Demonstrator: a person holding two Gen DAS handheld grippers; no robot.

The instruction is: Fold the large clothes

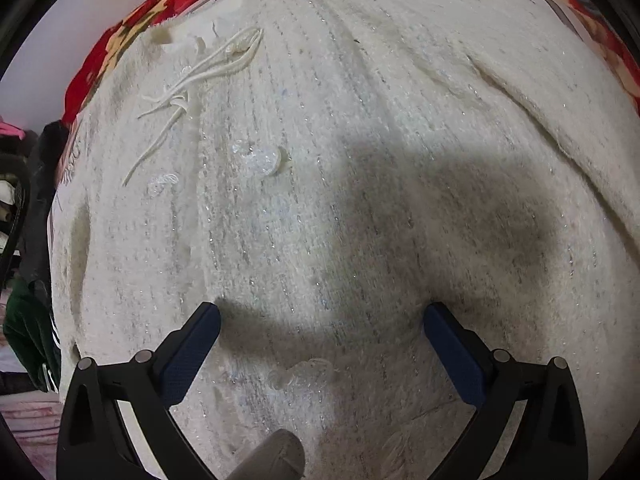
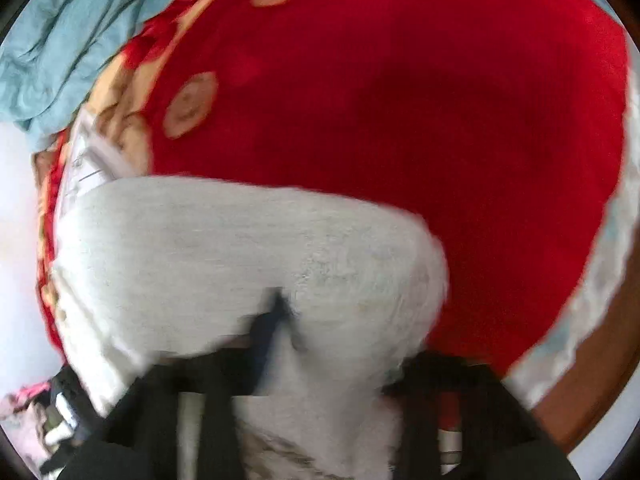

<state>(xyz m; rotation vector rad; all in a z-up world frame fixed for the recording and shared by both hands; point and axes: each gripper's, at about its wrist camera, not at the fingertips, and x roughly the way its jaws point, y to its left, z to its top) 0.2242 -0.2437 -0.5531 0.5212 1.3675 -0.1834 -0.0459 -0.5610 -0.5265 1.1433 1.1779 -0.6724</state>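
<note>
While the left gripper (image 1: 322, 316) is hovering wide open and empty just above the cream sweater (image 1: 360, 160), the right gripper (image 2: 280, 320) is pinching its edge over the red blanket (image 2: 440, 100).

The right wrist view is smeared by motion blur, so the right hand-held gripper (image 2: 320, 344) shows only as dark shapes with one blue pad poking into the white knit garment (image 2: 248, 248), and whether it grips the cloth cannot be told. That garment covers its far finger and runs off the bottom edge. In the left wrist view the garment (image 1: 340, 160) hides nearly all of the red patterned blanket (image 1: 120, 44), and the dark clutter (image 1: 28, 240) at the left edge is cut off and too small to identify.
</note>
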